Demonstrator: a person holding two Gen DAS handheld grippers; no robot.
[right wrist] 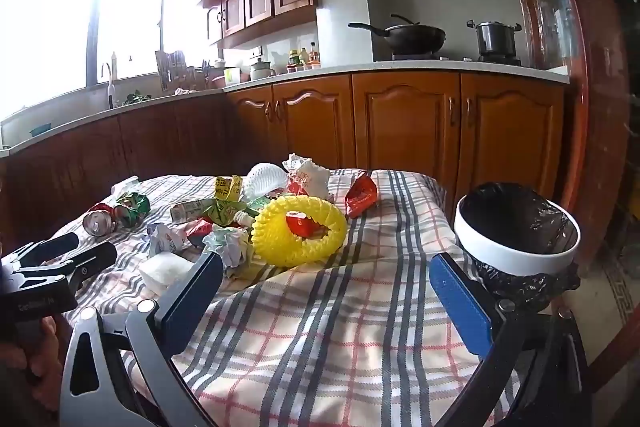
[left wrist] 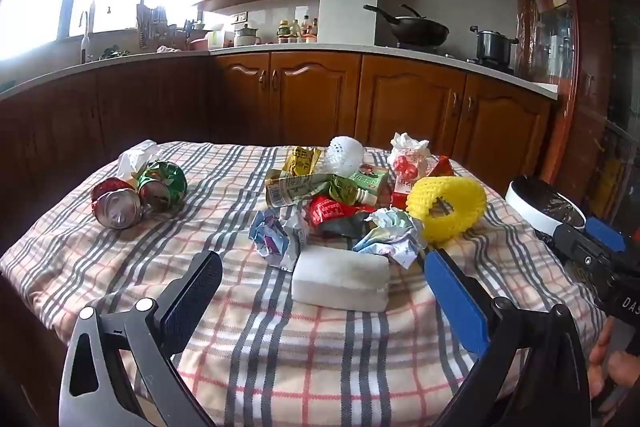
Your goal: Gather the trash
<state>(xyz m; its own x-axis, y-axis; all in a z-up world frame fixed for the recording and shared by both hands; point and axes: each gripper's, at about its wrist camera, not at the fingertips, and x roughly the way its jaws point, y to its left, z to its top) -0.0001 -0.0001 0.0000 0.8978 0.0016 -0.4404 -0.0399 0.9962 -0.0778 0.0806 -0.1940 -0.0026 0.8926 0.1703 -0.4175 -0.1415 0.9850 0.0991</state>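
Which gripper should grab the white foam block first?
Left. The left gripper is open with the white foam block lying right between its fingers. The right gripper, also open, faces bare tablecloth nearer the bin, with the block off to its left.

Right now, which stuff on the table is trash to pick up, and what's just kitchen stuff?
For the job:
crushed cans
crumpled paper balls
yellow foam net
white foam block
red snack wrapper
bin with black liner

Just there:
wok
lidded pot
seasoning bottles
plaid tablecloth
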